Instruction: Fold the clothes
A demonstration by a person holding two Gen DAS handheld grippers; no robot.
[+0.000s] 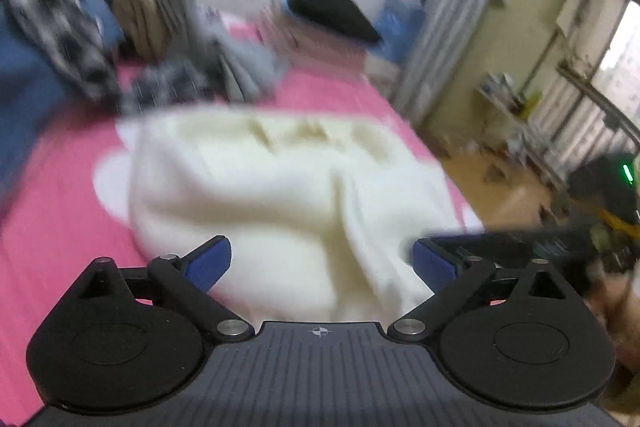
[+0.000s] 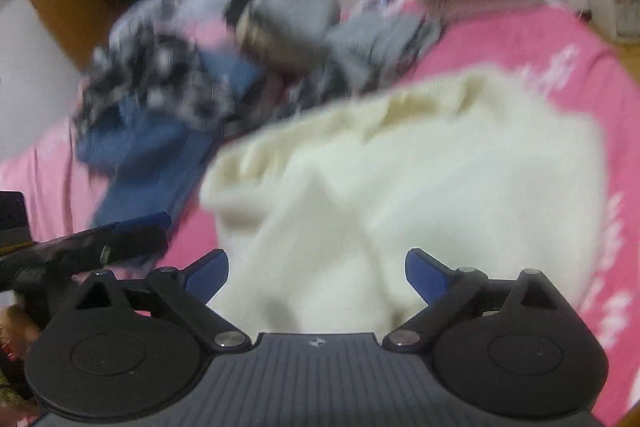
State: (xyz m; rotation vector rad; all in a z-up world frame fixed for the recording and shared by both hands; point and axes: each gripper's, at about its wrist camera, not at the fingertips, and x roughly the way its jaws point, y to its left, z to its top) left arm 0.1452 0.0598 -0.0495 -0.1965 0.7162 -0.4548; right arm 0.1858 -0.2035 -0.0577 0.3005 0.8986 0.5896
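A cream knitted garment (image 1: 280, 187) lies partly folded and rumpled on the pink bedsheet (image 1: 52, 219); it also shows in the right wrist view (image 2: 420, 179). My left gripper (image 1: 322, 263) is open, its blue pads apart just above the garment's near edge, holding nothing. My right gripper (image 2: 316, 273) is open too, over the garment's near edge. The right gripper shows at the right edge of the left wrist view (image 1: 500, 245), and the left gripper at the left edge of the right wrist view (image 2: 88, 243). Both views are motion-blurred.
A pile of unfolded clothes (image 1: 132, 27) lies beyond the garment: blue, black-and-white patterned, beige and grey pieces, also in the right wrist view (image 2: 192, 79). A black cushion (image 1: 328, 7) sits at the bed's far end. The bed edge, wooden floor (image 1: 500, 183) and shelves are to the right.
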